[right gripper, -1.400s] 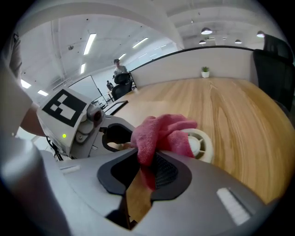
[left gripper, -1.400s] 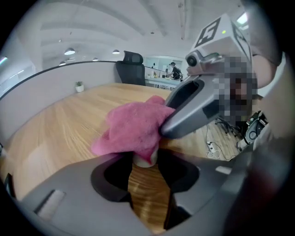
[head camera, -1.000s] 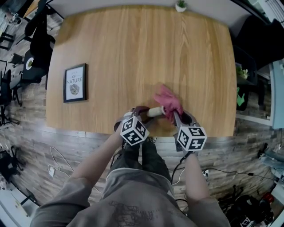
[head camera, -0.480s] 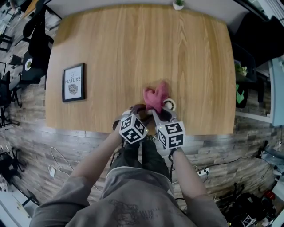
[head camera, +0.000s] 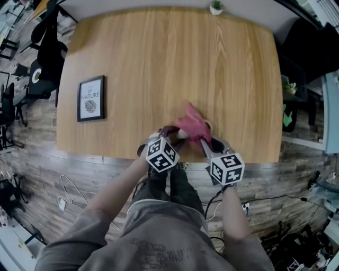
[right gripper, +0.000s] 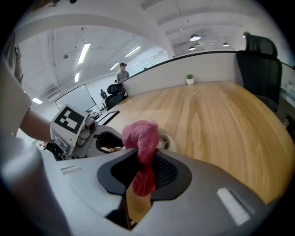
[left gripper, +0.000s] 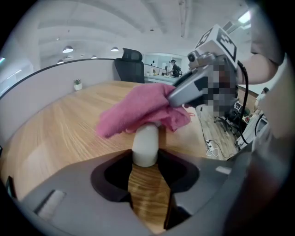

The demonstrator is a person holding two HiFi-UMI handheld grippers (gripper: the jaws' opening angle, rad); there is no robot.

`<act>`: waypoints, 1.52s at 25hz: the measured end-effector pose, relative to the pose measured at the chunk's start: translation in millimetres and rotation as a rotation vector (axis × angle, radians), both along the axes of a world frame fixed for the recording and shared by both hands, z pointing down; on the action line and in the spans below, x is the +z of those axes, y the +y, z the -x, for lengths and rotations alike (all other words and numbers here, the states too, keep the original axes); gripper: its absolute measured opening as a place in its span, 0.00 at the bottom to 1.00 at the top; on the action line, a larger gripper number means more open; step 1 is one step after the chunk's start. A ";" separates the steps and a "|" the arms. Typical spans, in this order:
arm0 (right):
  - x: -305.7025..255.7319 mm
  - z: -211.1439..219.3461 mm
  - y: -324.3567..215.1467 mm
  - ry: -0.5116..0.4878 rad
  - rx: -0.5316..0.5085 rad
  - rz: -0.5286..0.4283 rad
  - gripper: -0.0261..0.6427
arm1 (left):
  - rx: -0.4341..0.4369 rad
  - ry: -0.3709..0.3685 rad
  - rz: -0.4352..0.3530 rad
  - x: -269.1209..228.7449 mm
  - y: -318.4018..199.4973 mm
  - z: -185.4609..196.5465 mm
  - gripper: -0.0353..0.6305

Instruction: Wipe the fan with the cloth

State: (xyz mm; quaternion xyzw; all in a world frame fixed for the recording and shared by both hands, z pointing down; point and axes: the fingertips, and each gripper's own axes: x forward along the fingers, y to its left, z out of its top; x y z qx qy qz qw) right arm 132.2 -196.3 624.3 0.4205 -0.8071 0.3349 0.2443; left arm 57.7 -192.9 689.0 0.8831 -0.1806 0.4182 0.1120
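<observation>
A small white fan lies low over the wooden table (head camera: 159,53) near its front edge. My left gripper (head camera: 170,133) is shut on the fan's handle (left gripper: 146,144), which sticks out straight ahead between the jaws. A pink cloth (head camera: 191,126) is draped over the fan's head and hides most of it; only a pale rim (right gripper: 166,140) shows. My right gripper (head camera: 204,141) is shut on one end of the cloth (right gripper: 142,143), and the bunched rest lies on the fan. In the left gripper view the cloth (left gripper: 138,113) covers the handle's far end, with the right gripper (left gripper: 191,88) just beyond.
A framed picture (head camera: 90,98) lies flat on the table at the left. A small potted plant (head camera: 215,7) stands at the far edge. Dark office chairs (head camera: 45,47) are off the table's left side, cables on the floor below.
The right gripper carried the cloth left across the fan, then back to the right and slightly nearer. The left gripper and the fan's handle have stayed in place.
</observation>
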 end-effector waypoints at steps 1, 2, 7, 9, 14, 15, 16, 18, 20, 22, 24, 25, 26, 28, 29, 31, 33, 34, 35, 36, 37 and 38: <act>-2.0 -14.3 -3.5 0.012 0.042 -0.007 0.16 | 0.004 -0.002 0.000 0.1 0.0 0.0 0.32; -2.2 -27.7 -7.3 0.027 0.082 -0.012 0.16 | 0.010 -0.004 -0.002 0.2 0.1 0.0 0.32; 2.2 -48.0 -27.8 0.043 0.197 -0.052 0.16 | 0.024 0.005 -0.005 1.0 0.9 0.3 0.32; 2.2 -33.8 -35.0 0.008 0.214 -0.064 0.16 | 0.014 0.013 -0.004 0.7 0.9 1.5 0.32; 5.9 20.0 -34.7 0.020 0.128 -0.043 0.16 | -0.007 0.034 -0.017 -0.8 -0.3 1.2 0.32; 6.7 28.8 -31.8 0.034 0.110 -0.039 0.16 | -0.007 0.034 -0.016 -0.7 -0.2 1.0 0.32; 7.0 35.3 -29.4 0.048 0.099 -0.038 0.16 | -0.006 0.034 -0.015 -0.4 0.1 1.1 0.32; 8.0 46.2 -24.0 0.053 0.071 -0.021 0.16 | -0.007 0.033 -0.013 0.3 1.1 2.3 0.32; 14.4 62.8 -12.0 0.018 -0.001 0.051 0.16 | -0.008 0.033 -0.013 0.8 0.7 2.3 0.32; 19.8 79.1 1.0 0.001 -0.069 0.091 0.16 | -0.008 0.034 -0.013 0.8 0.2 1.7 0.32; 20.5 83.7 6.9 0.020 -0.100 0.076 0.16 | -0.007 0.034 -0.013 0.7 0.8 1.2 0.32; 20.3 80.1 5.6 0.026 -0.089 0.070 0.16 | -0.007 0.036 -0.015 0.7 0.4 0.7 0.32; 19.7 73.0 1.3 0.023 -0.054 0.068 0.16 | -0.007 0.040 -0.020 0.7 -0.7 0.4 0.32; 15.9 53.4 -10.0 -0.008 0.059 0.069 0.16 | -0.012 0.054 -0.038 0.8 -1.8 0.8 0.32; 13.1 43.2 -14.2 -0.028 0.110 0.070 0.16 | -0.016 0.061 -0.046 1.0 -0.9 1.4 0.32; 7.4 22.7 -21.3 -0.046 0.182 0.065 0.16 | -0.022 0.069 -0.052 1.4 0.1 2.6 0.32; 5.1 0.3 -26.5 -0.029 0.231 0.065 0.16 | -0.025 0.069 -0.049 1.9 -0.5 3.6 0.32; 4.7 -11.8 -27.8 -0.018 0.259 0.070 0.16 | -0.025 0.070 -0.048 2.0 -0.4 3.8 0.32; 3.5 -23.6 -28.1 -0.012 0.291 0.075 0.16 | -0.025 0.072 -0.050 2.0 0.2 3.8 0.32; 0.7 -33.9 -27.9 -0.018 0.324 0.080 0.16 | -0.024 0.077 -0.056 1.8 0.9 3.7 0.32; -4.3 -42.0 -27.9 -0.034 0.354 0.081 0.16 | -0.024 0.081 -0.066 1.4 0.9 3.8 0.32; -11.2 -47.8 -28.5 -0.052 0.375 0.077 0.16 | -0.029 0.080 -0.075 1.1 0.2 4.1 0.32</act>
